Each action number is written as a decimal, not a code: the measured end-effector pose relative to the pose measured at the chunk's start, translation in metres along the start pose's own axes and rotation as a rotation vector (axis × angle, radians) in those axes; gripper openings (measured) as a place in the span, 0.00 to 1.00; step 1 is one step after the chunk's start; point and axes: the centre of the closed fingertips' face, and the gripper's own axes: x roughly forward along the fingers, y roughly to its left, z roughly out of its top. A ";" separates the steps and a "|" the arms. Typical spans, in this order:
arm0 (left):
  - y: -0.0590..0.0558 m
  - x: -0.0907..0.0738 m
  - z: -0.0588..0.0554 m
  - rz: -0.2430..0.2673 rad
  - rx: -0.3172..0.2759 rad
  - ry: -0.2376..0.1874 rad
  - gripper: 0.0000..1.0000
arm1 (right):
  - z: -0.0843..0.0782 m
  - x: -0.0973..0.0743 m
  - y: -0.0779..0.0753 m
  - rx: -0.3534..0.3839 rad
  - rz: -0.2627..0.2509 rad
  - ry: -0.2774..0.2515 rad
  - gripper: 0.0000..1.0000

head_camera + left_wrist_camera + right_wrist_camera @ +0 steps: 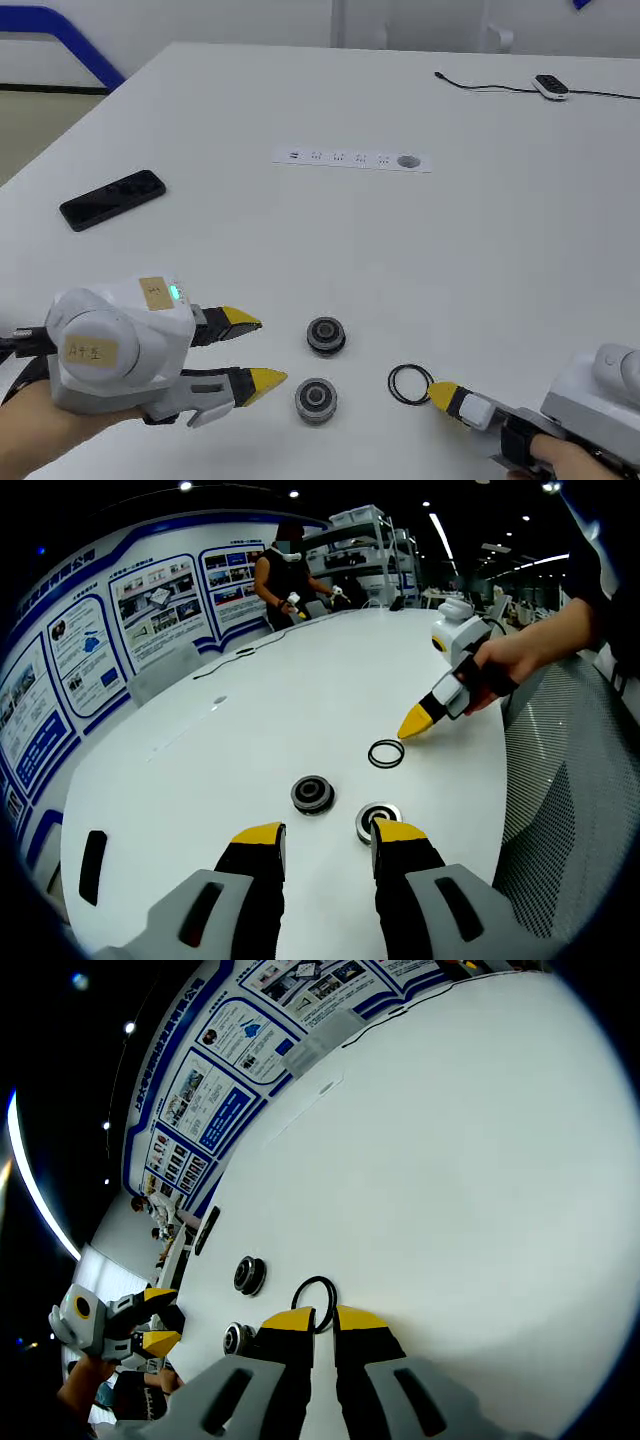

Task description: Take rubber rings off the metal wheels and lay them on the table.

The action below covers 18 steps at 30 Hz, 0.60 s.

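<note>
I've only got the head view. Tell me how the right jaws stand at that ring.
Observer: In the right gripper view the right gripper has its jaws all but shut, with a thin gap. The ring has its near edge hidden behind the tips, so I can't tell if it's gripped.
Operator: Now look past the far end.
Observer: In the left gripper view, a person stands there.
Operator: Give me the wall beside it.
Observer: It carries blue-framed poster boards.

On the table (300,230), far wheel (326,335) just behind near wheel (316,399), ring (409,384) to their right
</note>
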 end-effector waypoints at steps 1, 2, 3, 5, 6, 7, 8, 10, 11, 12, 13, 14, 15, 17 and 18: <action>0.000 0.000 0.000 -0.002 -0.002 -0.002 0.35 | 0.002 -0.001 0.001 -0.007 -0.001 -0.005 0.08; 0.000 0.001 0.001 -0.003 -0.002 -0.003 0.35 | 0.003 -0.001 0.001 -0.012 -0.001 -0.007 0.08; 0.000 0.001 0.001 -0.003 -0.001 -0.003 0.35 | 0.004 -0.002 0.001 -0.013 -0.002 -0.009 0.09; 0.000 0.002 0.000 -0.007 0.009 0.005 0.35 | 0.008 -0.003 0.001 -0.016 -0.001 -0.019 0.09; 0.000 0.002 -0.001 -0.007 0.020 0.008 0.36 | 0.011 -0.004 0.001 -0.017 -0.003 -0.028 0.09; 0.000 0.003 -0.001 -0.006 0.022 0.009 0.36 | 0.012 -0.005 0.001 -0.019 -0.001 -0.033 0.09; 0.001 0.004 -0.001 -0.007 0.024 0.011 0.36 | 0.015 -0.005 0.002 -0.031 0.003 -0.042 0.09; 0.002 0.005 -0.001 -0.011 0.024 0.012 0.36 | 0.019 -0.006 0.002 -0.046 0.000 -0.049 0.09; 0.003 0.007 0.000 -0.013 0.028 0.014 0.36 | 0.021 -0.006 0.003 -0.054 0.003 -0.058 0.09; 0.004 0.008 0.001 -0.014 0.029 0.014 0.36 | 0.024 -0.007 0.004 -0.054 0.010 -0.066 0.09; 0.006 0.010 0.002 -0.017 0.028 0.011 0.36 | 0.027 -0.007 0.007 -0.047 0.022 -0.072 0.10; 0.007 0.012 0.003 -0.018 0.028 0.009 0.35 | 0.029 -0.007 0.008 -0.044 0.030 -0.078 0.10; 0.009 0.014 0.003 -0.020 0.027 0.008 0.35 | 0.031 -0.007 0.010 -0.042 0.039 -0.087 0.10; 0.011 0.019 0.006 -0.029 0.019 0.003 0.35 | 0.042 -0.006 0.019 -0.063 0.080 -0.131 0.12; 0.013 0.022 0.007 -0.031 0.020 0.002 0.35 | 0.045 -0.006 0.023 -0.079 0.093 -0.146 0.14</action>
